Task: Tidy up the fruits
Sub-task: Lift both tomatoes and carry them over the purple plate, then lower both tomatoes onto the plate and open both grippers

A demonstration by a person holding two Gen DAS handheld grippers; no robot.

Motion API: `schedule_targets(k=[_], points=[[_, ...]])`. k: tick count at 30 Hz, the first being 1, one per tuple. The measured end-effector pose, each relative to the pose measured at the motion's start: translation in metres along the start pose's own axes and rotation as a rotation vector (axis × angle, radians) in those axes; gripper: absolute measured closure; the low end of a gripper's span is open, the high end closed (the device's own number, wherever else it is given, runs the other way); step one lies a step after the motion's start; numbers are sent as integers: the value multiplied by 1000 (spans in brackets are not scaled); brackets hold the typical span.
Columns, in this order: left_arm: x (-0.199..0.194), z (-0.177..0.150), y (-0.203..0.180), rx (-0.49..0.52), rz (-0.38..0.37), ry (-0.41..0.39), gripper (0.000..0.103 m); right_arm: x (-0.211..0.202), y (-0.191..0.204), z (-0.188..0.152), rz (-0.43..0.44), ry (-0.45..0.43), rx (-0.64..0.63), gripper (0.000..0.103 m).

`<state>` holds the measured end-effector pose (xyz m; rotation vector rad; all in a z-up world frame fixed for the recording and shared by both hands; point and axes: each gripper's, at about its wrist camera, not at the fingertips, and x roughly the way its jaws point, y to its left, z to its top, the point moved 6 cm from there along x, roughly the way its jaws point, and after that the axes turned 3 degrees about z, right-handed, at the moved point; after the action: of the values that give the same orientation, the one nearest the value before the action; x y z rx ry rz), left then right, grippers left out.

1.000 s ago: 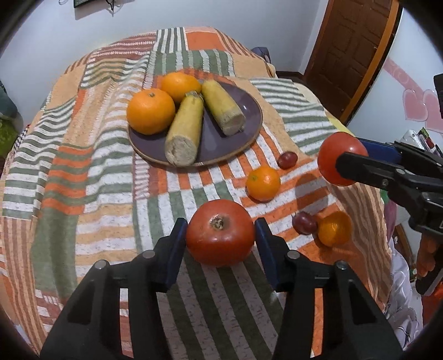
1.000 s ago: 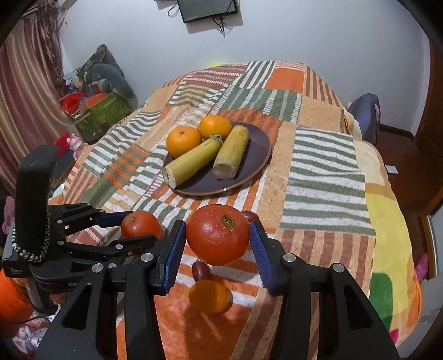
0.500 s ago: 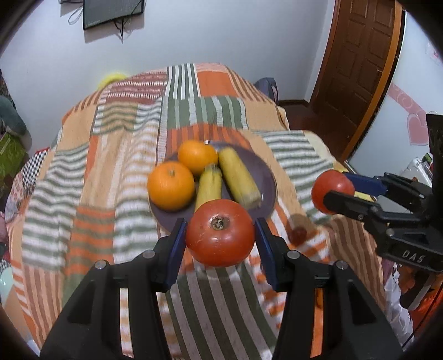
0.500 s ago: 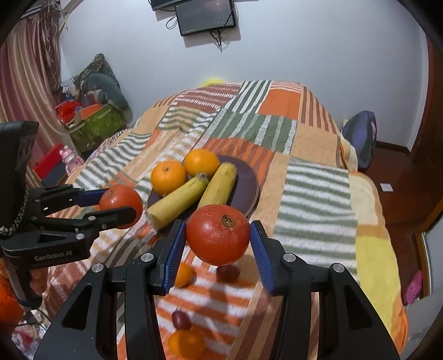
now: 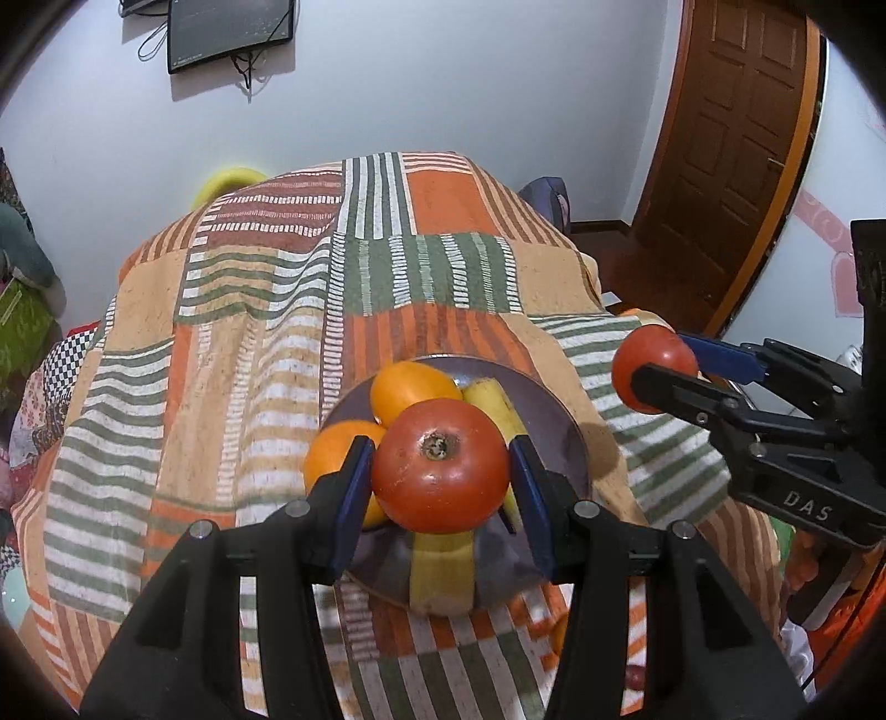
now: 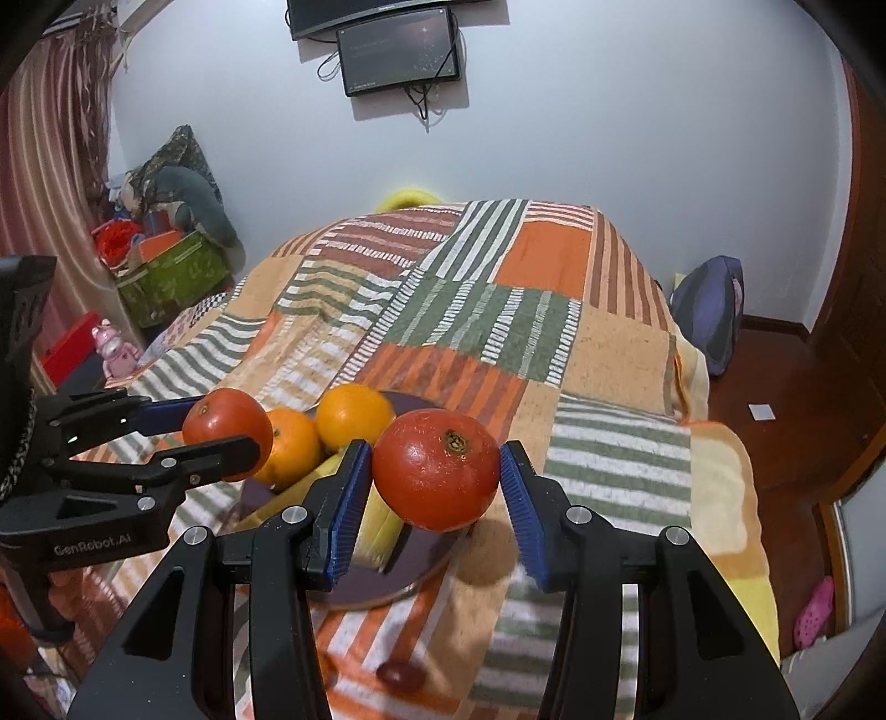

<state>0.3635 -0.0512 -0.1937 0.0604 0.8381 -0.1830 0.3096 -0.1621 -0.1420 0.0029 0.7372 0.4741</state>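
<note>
My left gripper [image 5: 440, 479] is shut on a red tomato [image 5: 440, 464] and holds it above the near side of a dark purple plate [image 5: 556, 432]. The plate holds two oranges [image 5: 412, 385] and two yellow corn cobs [image 5: 443, 576]. My right gripper [image 6: 434, 473] is shut on a second red tomato [image 6: 436, 468], held above the plate's right edge [image 6: 387, 592]. The right gripper with its tomato [image 5: 653, 368] shows at the right of the left wrist view. The left gripper with its tomato [image 6: 228, 425] shows at the left of the right wrist view.
The plate sits on a striped patchwork blanket [image 5: 249, 354] over a bed. A dark red grape [image 6: 400, 677] lies on the blanket near the front edge. A wooden door [image 5: 731, 138], a wall screen [image 6: 398, 52] and a green bin [image 6: 166, 277] stand around the bed.
Both grippers have lifted and moved forward with their tomatoes, from over the loose fruit on the blanket to above the plate. The small orange and the grapes have dropped out of the left wrist view.
</note>
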Motion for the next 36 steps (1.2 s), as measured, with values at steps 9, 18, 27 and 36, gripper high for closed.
schedule_targets(k=[9,18,27,36], points=[[26,7,7,-4,4,27,54,36,-7,0,-25,57,-17,59],[60,-3,3,8,-1,84,54,68,-12,-12,-33,137,-1,59],[67,1,1,13,3,72,53,74,-11,-13,-23,153,1,57],[59,-1,9,-32,0,89,43,63,-4,-12,-9,148,6,56]])
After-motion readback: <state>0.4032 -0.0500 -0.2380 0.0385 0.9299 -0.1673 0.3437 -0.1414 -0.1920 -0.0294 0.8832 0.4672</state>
